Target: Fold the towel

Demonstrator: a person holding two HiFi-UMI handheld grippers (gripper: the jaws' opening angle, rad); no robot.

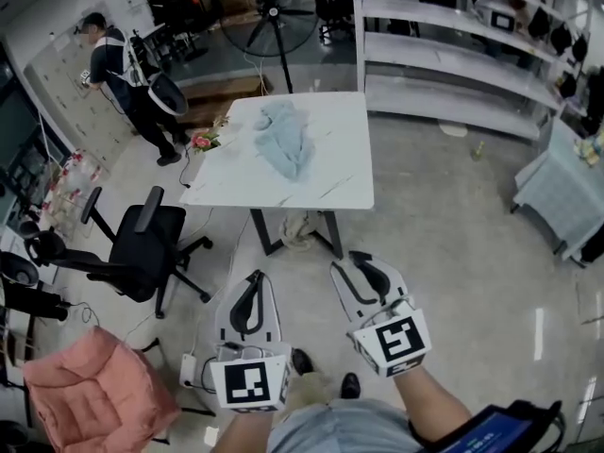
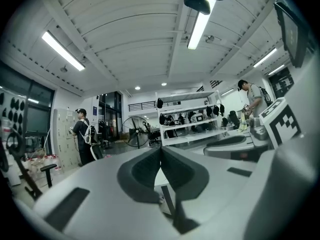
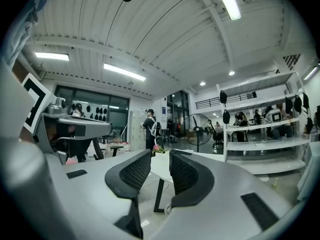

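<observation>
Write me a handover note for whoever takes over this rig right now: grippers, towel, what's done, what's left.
Left gripper: shut, empty.
Right gripper: jaws apart, nothing between them.
Both are held level, short of the table, touching nothing.
Towel: crumpled in a heap near the middle of the tabletop.
Done: nothing; no fold made.
Left: step up to the table, spread the towel flat, then fold it.
</observation>
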